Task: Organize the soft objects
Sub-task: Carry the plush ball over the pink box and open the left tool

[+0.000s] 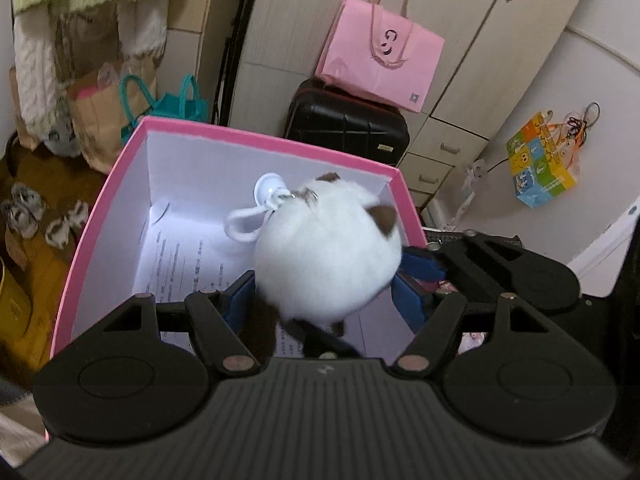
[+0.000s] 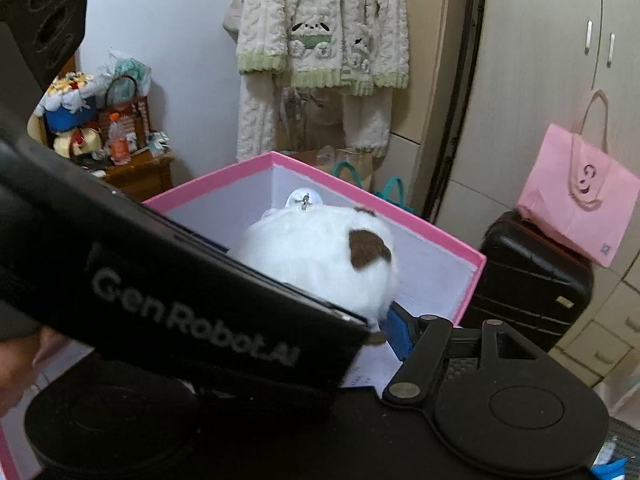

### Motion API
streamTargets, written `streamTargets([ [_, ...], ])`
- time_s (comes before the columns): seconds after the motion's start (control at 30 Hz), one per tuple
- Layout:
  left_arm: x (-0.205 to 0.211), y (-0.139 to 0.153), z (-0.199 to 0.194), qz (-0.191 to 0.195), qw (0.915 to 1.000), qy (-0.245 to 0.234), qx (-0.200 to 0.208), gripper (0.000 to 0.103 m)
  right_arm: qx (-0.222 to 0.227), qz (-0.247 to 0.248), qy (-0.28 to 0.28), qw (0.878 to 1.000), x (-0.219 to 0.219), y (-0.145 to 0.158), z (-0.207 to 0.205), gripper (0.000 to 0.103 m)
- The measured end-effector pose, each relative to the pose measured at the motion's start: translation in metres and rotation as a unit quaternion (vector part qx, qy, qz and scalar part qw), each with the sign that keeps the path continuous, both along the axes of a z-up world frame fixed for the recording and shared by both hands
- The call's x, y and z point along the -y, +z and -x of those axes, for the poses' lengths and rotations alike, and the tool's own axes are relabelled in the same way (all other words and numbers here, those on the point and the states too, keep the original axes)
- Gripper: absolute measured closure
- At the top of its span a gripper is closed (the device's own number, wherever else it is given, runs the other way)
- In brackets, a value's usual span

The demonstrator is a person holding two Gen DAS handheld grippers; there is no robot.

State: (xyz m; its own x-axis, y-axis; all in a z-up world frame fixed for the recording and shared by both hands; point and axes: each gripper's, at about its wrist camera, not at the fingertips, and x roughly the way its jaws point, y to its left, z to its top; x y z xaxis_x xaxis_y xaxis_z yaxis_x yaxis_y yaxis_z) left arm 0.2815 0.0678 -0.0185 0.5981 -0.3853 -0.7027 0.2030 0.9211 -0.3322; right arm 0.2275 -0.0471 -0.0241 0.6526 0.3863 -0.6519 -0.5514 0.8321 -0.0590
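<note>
A round white plush toy with brown ears and a white keyring loop hangs over the open pink box. My left gripper is shut on the plush, its blue pads pressing both sides. In the right wrist view the plush sits above the box, and the left gripper's black body covers the left of the frame. My right gripper is beside the plush; only its right blue pad shows, so its opening is unclear. A printed sheet lies in the box.
A black suitcase with a pink paper bag on top stands behind the box. Cupboard drawers are at right. Paper bags and slippers sit on the floor at left. A fleece garment hangs on the wall.
</note>
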Motion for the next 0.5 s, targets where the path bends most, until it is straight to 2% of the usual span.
streamTargets([
  [0.13,-0.002,0.004,0.008,-0.027,0.9992,0.019,0.022,0.028,0.002,0.003,-0.01,1.0,0.004,0.003,0.003,0.03],
  [0.33,-0.011,0.019,0.037,-0.047,0.9976,0.013,0.05,0.028,-0.001,-0.011,-0.018,1.0,0.006,0.013,0.019,0.029],
  [0.5,-0.012,0.037,0.065,-0.082,0.9934,-0.006,0.08,0.028,-0.004,-0.007,-0.021,1.0,0.008,0.022,0.038,0.029],
])
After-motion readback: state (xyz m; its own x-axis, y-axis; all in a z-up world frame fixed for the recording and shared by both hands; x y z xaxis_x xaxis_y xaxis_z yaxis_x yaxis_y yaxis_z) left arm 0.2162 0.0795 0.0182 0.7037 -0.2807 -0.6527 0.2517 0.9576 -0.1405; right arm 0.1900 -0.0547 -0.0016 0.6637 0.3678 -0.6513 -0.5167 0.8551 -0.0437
